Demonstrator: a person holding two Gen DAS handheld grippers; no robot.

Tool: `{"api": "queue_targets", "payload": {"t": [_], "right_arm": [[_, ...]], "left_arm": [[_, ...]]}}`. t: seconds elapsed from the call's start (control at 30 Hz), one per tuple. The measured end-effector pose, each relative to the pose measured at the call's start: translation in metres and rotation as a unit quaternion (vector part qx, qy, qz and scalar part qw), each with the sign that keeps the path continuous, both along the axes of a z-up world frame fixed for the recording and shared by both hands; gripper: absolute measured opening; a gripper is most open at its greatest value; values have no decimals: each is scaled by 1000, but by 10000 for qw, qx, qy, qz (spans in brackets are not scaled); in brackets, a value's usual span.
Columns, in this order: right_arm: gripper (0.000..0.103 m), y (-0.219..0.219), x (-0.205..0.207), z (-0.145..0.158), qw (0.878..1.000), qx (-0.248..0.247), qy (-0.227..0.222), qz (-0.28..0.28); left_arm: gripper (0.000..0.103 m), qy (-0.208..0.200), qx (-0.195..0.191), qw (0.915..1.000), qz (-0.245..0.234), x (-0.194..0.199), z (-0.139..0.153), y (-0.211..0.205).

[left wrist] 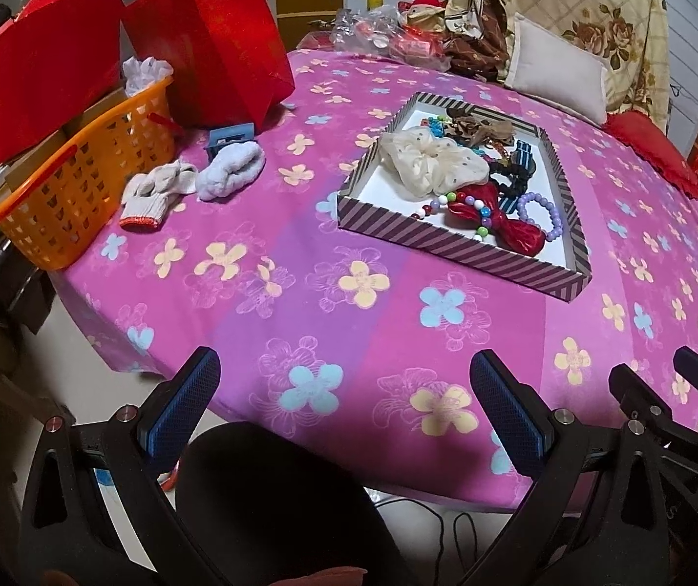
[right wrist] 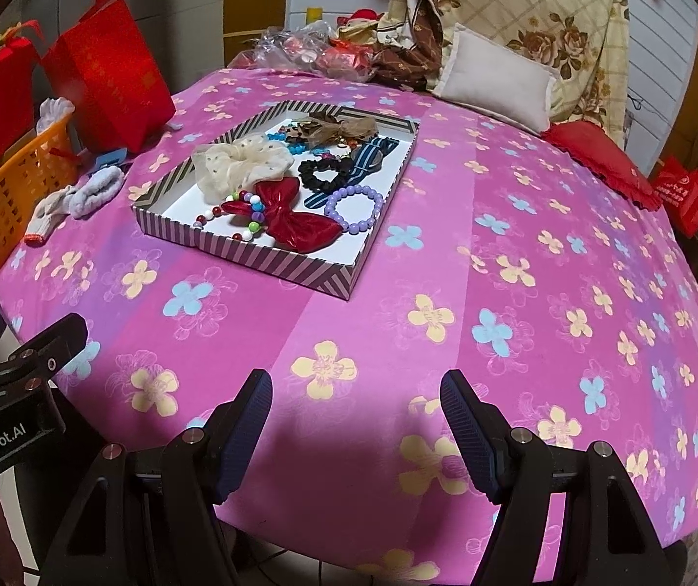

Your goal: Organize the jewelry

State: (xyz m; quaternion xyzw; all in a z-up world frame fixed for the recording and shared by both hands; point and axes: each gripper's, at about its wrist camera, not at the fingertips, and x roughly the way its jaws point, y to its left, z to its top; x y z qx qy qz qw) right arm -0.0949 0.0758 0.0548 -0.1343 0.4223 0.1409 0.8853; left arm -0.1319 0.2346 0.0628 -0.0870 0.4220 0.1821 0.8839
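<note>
Both tongs spread wide and empty over a flowered pink bed; jewelry sits in a striped box lid ahead.

Left wrist view: the left tongs [left wrist: 344, 381] gape apart, holding nothing, above the bed [left wrist: 329, 293] near its front edge. Well ahead lies the striped box lid [left wrist: 456, 244] with a cream scrunchie [left wrist: 434, 161], a red bow [left wrist: 500, 219] and a purple bead bracelet [left wrist: 541, 217] inside. An orange basket [left wrist: 80, 185] stands at the left edge, beside a work glove [left wrist: 158, 193].

Right wrist view: the right tongs [right wrist: 356, 400] are likewise parted and empty. In the lid [right wrist: 270, 259] a black scrunchie [right wrist: 322, 173] lies just behind the purple bracelet [right wrist: 353, 207]; a multicolored bead strand [right wrist: 239, 217] touches the bow [right wrist: 297, 217].
</note>
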Motion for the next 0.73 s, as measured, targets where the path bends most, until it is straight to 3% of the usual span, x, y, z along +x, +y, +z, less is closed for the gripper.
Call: {"api": "queue_targets", "payload": {"t": [0.73], "right_arm": [[69,-23,6,-6,9993,346,140,54]], "left_arm": [[102,-35,389,9992,106,9,16,-16]]}}
